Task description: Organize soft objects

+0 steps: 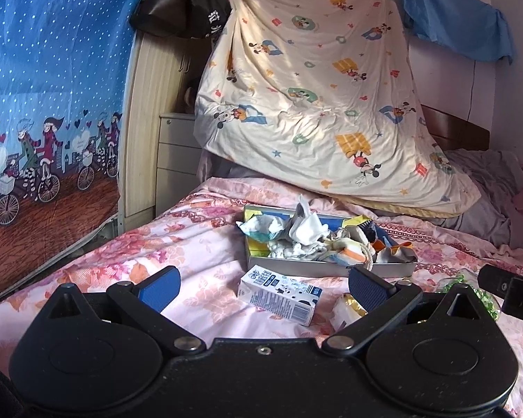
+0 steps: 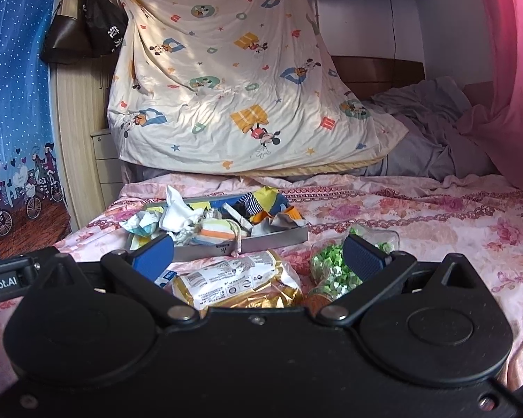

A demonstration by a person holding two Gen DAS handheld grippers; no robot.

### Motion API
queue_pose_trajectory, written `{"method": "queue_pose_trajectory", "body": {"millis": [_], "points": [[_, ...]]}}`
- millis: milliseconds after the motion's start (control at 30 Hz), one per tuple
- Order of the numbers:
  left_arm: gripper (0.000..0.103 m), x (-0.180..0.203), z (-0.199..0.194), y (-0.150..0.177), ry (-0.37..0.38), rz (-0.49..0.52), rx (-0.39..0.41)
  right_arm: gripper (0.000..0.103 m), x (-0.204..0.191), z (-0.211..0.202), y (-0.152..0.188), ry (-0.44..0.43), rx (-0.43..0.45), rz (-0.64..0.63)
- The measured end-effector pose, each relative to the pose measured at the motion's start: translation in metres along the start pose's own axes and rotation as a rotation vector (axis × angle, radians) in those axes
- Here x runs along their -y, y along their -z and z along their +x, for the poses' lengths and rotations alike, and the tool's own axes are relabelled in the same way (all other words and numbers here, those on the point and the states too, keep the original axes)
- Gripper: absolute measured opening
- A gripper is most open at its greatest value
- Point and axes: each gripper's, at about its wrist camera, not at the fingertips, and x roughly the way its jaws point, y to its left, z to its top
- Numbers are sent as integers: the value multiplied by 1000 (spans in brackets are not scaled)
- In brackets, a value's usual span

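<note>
- Both grippers hung wide open and empty: left gripper (image 1: 263, 287) over the milk carton (image 1: 279, 291), right gripper (image 2: 258, 256) over the gold packet (image 2: 237, 278).
- Soft cloths (image 2: 205, 224) filled the grey tray (image 2: 261, 240), mid-frame.
- Judged step: choosing a pick; next, closing on one item.

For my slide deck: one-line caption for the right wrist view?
Open right tool hovering over a gold snack packet before a tray of soft items.
</note>
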Motion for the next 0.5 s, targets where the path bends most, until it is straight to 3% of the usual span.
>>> {"method": "queue_pose_trajectory", "body": {"millis": [500], "points": [[102,-2,6,3,-23,-12,-36,103,-6,27,10,39,-53,-7]]}}
